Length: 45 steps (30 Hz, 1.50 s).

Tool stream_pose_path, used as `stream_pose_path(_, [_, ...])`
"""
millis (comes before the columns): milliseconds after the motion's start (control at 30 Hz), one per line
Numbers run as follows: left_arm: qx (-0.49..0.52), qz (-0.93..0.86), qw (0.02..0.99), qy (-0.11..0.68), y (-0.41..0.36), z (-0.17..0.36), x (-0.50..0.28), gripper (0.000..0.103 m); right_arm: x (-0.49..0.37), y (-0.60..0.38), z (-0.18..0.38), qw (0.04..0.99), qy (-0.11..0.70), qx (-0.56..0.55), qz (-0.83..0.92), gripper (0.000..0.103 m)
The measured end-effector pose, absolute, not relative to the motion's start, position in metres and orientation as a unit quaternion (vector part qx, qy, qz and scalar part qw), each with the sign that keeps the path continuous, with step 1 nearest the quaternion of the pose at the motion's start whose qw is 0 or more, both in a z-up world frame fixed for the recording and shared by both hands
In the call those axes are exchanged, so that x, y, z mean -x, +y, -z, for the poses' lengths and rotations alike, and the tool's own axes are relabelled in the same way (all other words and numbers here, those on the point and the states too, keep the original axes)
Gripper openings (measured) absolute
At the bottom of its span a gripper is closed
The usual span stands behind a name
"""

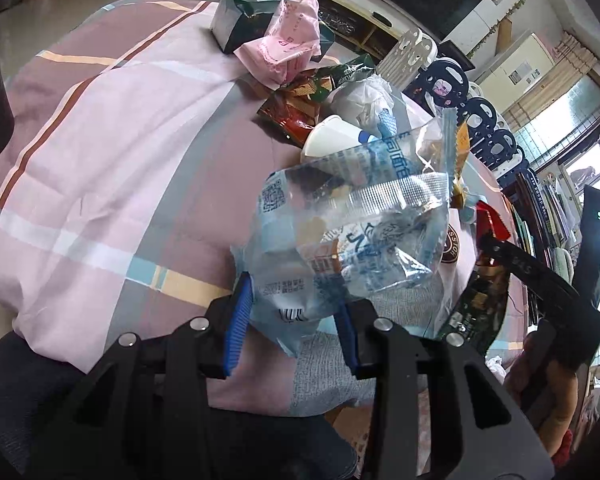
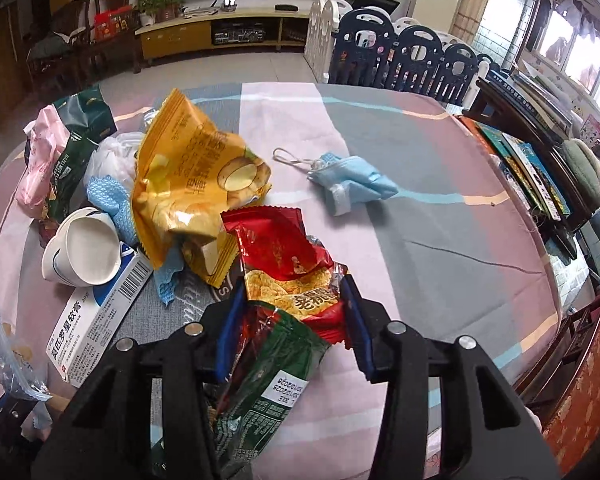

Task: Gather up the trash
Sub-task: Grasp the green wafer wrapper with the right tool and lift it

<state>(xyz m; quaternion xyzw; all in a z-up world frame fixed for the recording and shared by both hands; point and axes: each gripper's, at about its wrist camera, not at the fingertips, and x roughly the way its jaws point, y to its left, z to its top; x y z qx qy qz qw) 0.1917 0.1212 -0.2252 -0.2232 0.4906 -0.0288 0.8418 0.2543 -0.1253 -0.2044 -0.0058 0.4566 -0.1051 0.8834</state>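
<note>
While a white paper cup (image 2: 82,246) lies tipped on its side among the litter, its mouth showing nothing inside, the left gripper (image 1: 292,322) pinches a clear blue-printed plastic bag (image 1: 352,232) by its lower end, lifted above the pink plaid tablecloth (image 1: 100,160); the right gripper (image 2: 290,326) reaches forward low over the cloth, clamped on a red-and-green snack wrapper (image 2: 284,280) — a date sticker on it reads 2025; nearby lie a yellow chip bag (image 2: 196,176), a blue face mask (image 2: 352,182) and a barcoded ointment box (image 2: 100,320).

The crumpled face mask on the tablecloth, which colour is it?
Light blue; the face mask shows best in the right wrist view.
</note>
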Motion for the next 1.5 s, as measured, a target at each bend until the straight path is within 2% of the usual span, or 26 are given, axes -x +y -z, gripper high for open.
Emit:
stream_pose_path(433, [0.223, 0.029, 0.84, 0.493, 0.121, 0.226, -0.191, 0.04, -0.24, -0.158, 0.219, 0.873, 0.472, -0.051, 0.109, 0.047])
stream_pose_path(600, [0.223, 0.029, 0.84, 0.494, 0.12, 0.226, -0.191, 0.04, -0.251, -0.147, 0.215, 0.879, 0.471, -0.068, 0.028, 0.048])
stream_pose_path(633, [0.223, 0.029, 0.84, 0.494, 0.12, 0.226, -0.19, 0.04, -0.253, -0.14, 0.213, 0.881, 0.47, -0.054, 0.015, 0.053])
stream_pose_path(700, [0.224, 0.028, 0.84, 0.494, 0.12, 0.226, -0.19, 0.04, -0.254, -0.129, 0.206, 0.882, 0.47, -0.012, 0.027, 0.068])
stream_pose_path(733, [0.224, 0.028, 0.839, 0.494, 0.12, 0.227, -0.19, 0.04, -0.251, -0.127, 0.202, 0.883, 0.468, -0.011, 0.036, 0.081])
stream_pose_path(767, [0.223, 0.028, 0.839, 0.495, 0.12, 0.227, -0.19, 0.04, -0.248, -0.127, 0.199, 0.883, 0.467, -0.018, 0.041, 0.089])
stream_pose_path(1000, [0.222, 0.028, 0.839, 0.495, 0.119, 0.227, -0.191, 0.04, -0.209, -0.124, 0.217, 0.832, 0.542, -0.117, 0.029, 0.09])
stream_pose_path(1100, [0.222, 0.028, 0.84, 0.495, 0.119, 0.227, -0.191, 0.04, -0.201, -0.108, 0.232, 0.82, 0.564, -0.097, 0.024, 0.09])
stream_pose_path(1133, [0.222, 0.028, 0.84, 0.495, 0.119, 0.227, -0.191, 0.04, -0.2, -0.102, 0.236, 0.821, 0.564, -0.08, 0.028, 0.086])
stream_pose_path(1200, [0.223, 0.028, 0.84, 0.494, 0.119, 0.227, -0.191, 0.04, -0.197, -0.093, 0.239, 0.825, 0.562, -0.055, 0.03, 0.061])
stream_pose_path(1233, [0.223, 0.028, 0.839, 0.495, 0.119, 0.228, -0.192, 0.04, -0.196, -0.09, 0.239, 0.825, 0.562, -0.05, 0.027, 0.052])
stream_pose_path(1267, [0.223, 0.028, 0.84, 0.495, 0.119, 0.227, -0.192, 0.04, -0.195, -0.088, 0.238, 0.828, 0.558, -0.046, 0.024, 0.046])
stream_pose_path(1333, [0.222, 0.028, 0.841, 0.492, 0.119, 0.227, -0.191, 0.04, -0.191, -0.088, 0.231, 0.838, 0.543, -0.044, 0.027, 0.041])
stream_pose_path(1500, [0.227, 0.023, 0.849, 0.477, 0.124, 0.223, -0.187, 0.04, -0.177, -0.097, 0.202, 0.858, 0.51, -0.055, 0.029, 0.041])
